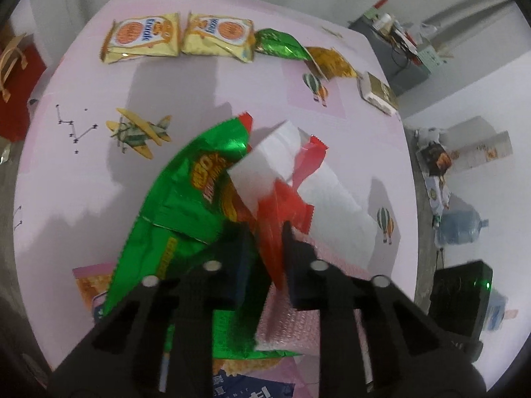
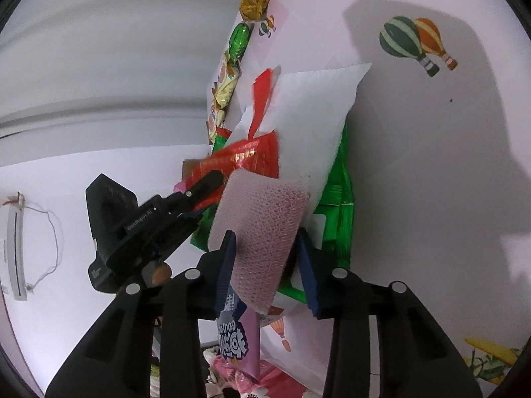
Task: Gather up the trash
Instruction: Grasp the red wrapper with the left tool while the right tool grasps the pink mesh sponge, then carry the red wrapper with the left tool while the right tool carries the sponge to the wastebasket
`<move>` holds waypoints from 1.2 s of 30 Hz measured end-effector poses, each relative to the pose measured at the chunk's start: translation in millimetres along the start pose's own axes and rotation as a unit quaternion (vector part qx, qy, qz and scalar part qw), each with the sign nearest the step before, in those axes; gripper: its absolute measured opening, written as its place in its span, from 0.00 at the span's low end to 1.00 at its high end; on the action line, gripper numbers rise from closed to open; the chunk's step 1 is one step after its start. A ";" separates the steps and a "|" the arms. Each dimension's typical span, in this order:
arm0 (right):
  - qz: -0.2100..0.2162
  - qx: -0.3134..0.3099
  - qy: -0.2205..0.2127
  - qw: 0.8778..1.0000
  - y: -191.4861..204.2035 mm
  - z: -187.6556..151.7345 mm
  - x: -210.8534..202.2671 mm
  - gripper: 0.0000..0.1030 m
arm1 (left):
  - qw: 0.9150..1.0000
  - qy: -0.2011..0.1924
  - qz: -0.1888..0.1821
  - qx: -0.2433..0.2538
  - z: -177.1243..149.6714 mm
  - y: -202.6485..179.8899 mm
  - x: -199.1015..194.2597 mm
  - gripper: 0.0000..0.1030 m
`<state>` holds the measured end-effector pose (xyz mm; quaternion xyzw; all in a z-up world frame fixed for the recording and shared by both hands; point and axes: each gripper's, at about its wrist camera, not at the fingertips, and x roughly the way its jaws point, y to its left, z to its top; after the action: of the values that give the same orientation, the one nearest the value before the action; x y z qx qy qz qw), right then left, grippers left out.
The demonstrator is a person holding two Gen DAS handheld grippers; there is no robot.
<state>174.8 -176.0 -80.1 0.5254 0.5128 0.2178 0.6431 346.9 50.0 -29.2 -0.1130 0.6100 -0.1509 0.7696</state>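
Left gripper (image 1: 265, 232): its two fingers pinch a red wrapper (image 1: 282, 219). The wrapper stands on its edge between them.
Right gripper (image 2: 265, 252): its fingers sit on both sides of a pink bubble wrap sheet (image 2: 262, 229). I cannot tell if they squeeze it.
Trash pile: a big green bag (image 1: 186, 205), white paper (image 1: 275, 162), the red wrapper and the bubble wrap bunch together above the pink table (image 1: 99, 182).
Which way: the green bag's long side runs from near the left gripper up and away from it.
Far edge: two yellow snack packs (image 1: 146, 38), a small green wrapper (image 1: 282, 44) and a gold wrapper (image 1: 332, 61) lie in a row.
Hard to see: the bottom of the green bag hides behind the fingers. A blue and pink pack (image 2: 235, 341) is partly hidden under the right gripper.
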 end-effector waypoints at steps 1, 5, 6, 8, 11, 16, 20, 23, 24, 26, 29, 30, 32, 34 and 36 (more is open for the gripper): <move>0.002 0.002 -0.001 1.000 0.3 -0.2 1.5 0.34 | 1.000 -0.002 0.001 0.002 -1.0 -0.6 0.6 0.09; 0.006 0.004 -0.009 1.000 -1.9 -1.4 0.0 0.32 | 1.000 -0.009 0.000 0.010 -4.8 -2.3 2.9 0.05; 0.006 0.003 -0.011 1.000 -1.9 -2.4 -1.9 0.31 | 1.000 -0.010 -0.003 0.010 -5.6 -2.0 2.8 0.05; 0.010 0.001 -0.014 1.000 -0.8 -2.7 -4.4 0.30 | 1.000 -0.016 -0.013 0.011 -6.5 -1.5 0.1 0.04; 0.013 -0.003 -0.022 1.000 2.3 -1.7 -8.0 0.29 | 0.999 -0.032 -0.021 0.017 -8.4 -2.7 -9.5 0.03; 0.034 -0.009 -0.035 0.999 7.4 -5.2 -21.1 0.28 | 0.997 -0.064 -0.033 0.033 -11.4 -8.7 -32.1 0.03; 0.055 -0.006 -0.048 0.997 5.3 -11.1 -38.1 0.28 | 0.994 -0.090 -0.041 0.048 -16.7 -13.3 -51.8 0.03; 0.072 -0.003 -0.064 0.995 3.4 -14.8 -51.9 0.28 | 0.991 -0.112 -0.051 0.051 -22.6 -13.7 -66.9 0.03; 0.078 -0.004 -0.069 0.995 2.6 -17.0 -56.8 0.28 | 0.990 -0.121 -0.056 0.051 -26.0 -14.0 -72.4 0.03; 0.089 -0.007 -0.084 0.992 2.4 -23.3 -69.8 0.28 | 0.987 -0.135 -0.067 0.050 -33.1 -15.1 -81.4 0.03; 0.108 -0.013 -0.110 0.988 0.6 -34.5 -92.5 0.28 | 0.981 -0.163 -0.088 0.058 -48.8 -20.3 -97.6 0.03; 0.113 -0.016 -0.121 0.986 0.0 -38.9 -100.3 0.28 | 0.977 -0.180 -0.097 0.060 -56.8 -22.2 -104.7 0.03; 0.119 -0.019 -0.143 0.982 -2.4 -48.3 -114.6 0.28 | 0.971 -0.205 -0.106 0.066 -69.6 -25.5 -113.8 0.03; 0.124 -0.024 -0.165 0.978 -7.1 -61.2 -131.0 0.28 | 0.964 -0.229 -0.116 0.068 -86.4 -28.5 -121.1 0.03; 0.128 -0.021 -0.182 0.975 -13.6 -70.8 -140.7 0.28 | 0.961 -0.242 -0.118 0.068 -101.3 -31.8 -123.4 0.03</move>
<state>55.0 -264.0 -26.2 0.6035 0.3108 0.2097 0.7037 219.4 67.1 70.5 -0.1652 0.3761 -0.2497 0.8769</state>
